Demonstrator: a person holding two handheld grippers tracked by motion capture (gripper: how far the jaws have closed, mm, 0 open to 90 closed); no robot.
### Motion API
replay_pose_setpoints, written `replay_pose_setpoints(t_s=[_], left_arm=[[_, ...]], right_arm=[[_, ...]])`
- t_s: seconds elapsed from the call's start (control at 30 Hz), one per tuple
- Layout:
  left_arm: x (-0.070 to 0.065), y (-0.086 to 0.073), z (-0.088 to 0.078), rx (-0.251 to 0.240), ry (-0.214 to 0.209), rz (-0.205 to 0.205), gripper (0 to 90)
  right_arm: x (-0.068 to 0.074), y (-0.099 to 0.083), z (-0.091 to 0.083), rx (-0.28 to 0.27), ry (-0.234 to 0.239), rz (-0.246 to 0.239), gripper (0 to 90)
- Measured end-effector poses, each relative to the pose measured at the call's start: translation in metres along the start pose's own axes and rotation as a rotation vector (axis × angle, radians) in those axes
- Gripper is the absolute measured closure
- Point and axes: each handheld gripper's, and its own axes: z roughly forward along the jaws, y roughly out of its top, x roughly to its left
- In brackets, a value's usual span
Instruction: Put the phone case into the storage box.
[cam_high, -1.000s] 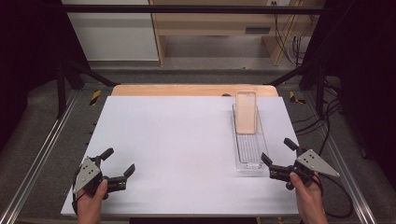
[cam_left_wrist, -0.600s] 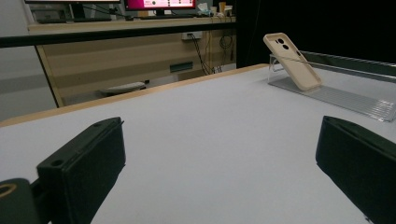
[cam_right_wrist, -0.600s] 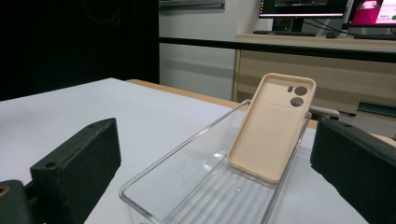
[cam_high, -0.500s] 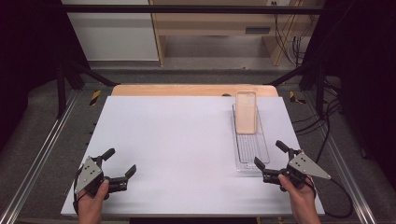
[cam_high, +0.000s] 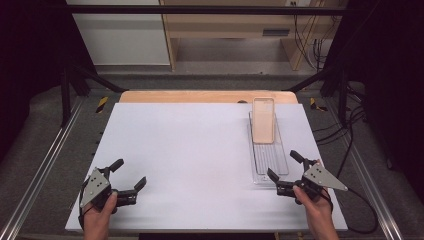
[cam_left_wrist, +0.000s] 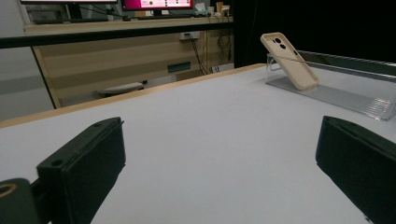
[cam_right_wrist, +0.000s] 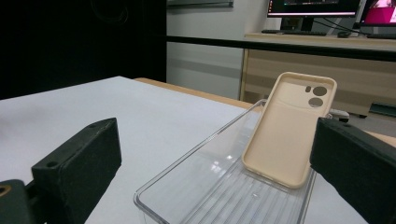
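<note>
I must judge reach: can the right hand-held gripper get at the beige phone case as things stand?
Probably yes: the right hand-held gripper is open at the clear tray's near end, nothing before the beige phone case.

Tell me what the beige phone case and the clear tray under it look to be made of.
The beige phone case looks like soft matte silicone or rubbery plastic: even, dull surface without glare, rounded edges. The clear ribbed tray looks like hard glossy acrylic or similar plastic: see-through, with bright glints and sharp ridges. Neither can be confirmed by sight.
</note>
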Motion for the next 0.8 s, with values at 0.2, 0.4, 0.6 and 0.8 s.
replay_pose_setpoints(t_s=[0.2, 0.4, 0.6, 0.8], left_arm=[[-0.001, 0.0, 0.001, -0.003, -0.01, 0.004, 1.4], [-0.002, 0.001, 0.001, -0.009, -0.019, 0.011, 1.4], [-0.001, 0.001, 0.001, -0.009, -0.021, 0.01, 1.4], [-0.001, 0.0, 0.001, -0.009, -0.02, 0.008, 1.4]], right_arm=[[0.0, -0.002, 0.004, 0.0, 0.004, 0.007, 2.6], [-0.001, -0.003, 0.013, 0.027, -0.008, 0.051, 3.8], [-0.004, -0.004, 0.017, 0.07, -0.029, 0.088, 4.2], [-0.006, -0.004, 0.015, 0.072, -0.04, 0.096, 4.3]])
